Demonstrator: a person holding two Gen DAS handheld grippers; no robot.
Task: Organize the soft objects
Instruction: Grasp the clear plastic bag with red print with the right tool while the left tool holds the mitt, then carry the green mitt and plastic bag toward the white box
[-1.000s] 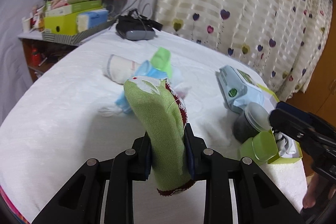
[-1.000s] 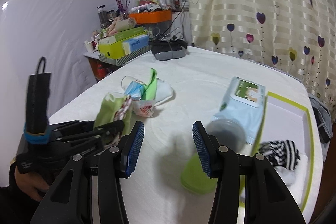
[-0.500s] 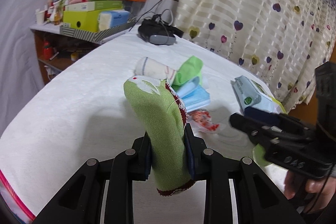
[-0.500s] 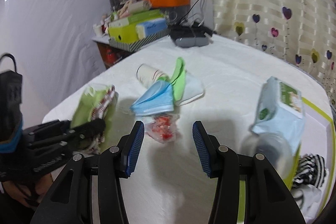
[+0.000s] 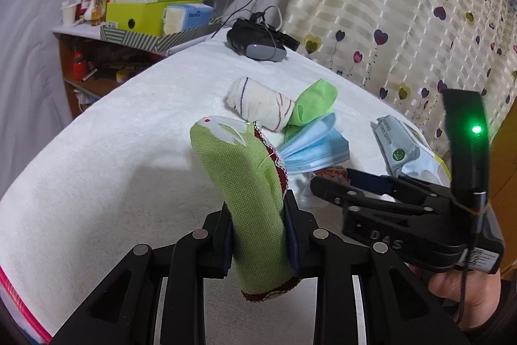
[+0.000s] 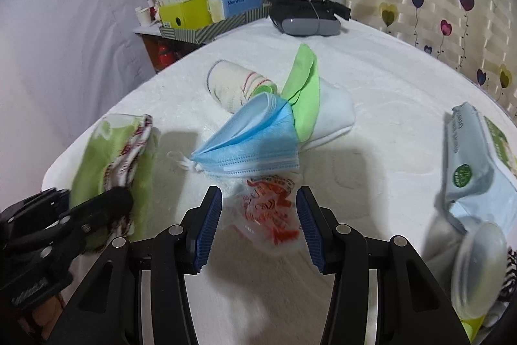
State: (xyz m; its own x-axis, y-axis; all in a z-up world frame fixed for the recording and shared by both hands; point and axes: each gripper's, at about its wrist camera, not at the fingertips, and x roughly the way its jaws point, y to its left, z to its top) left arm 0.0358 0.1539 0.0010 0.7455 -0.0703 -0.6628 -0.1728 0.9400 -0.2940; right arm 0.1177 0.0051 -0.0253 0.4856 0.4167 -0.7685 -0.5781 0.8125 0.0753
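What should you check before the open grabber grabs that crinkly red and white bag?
1. Right hand-held gripper open: ok.
2. Bag between its fingers: ok.
3. Blue mask clear of the fingers: ok, it lies just beyond the tips.
4. Left hand-held gripper holds the green sock firmly: ok.
5. Grippers apart from each other: ok.
6. Fingertips low enough on the bed: cannot tell.

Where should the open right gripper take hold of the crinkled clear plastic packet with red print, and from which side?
Pinch the crinkled clear plastic packet with red print across its middle, coming straight down and forward with the right gripper. It lies flat and loose on the white bedspread, already between the open jaws. Stay short of the blue face mask overlapping its far edge.
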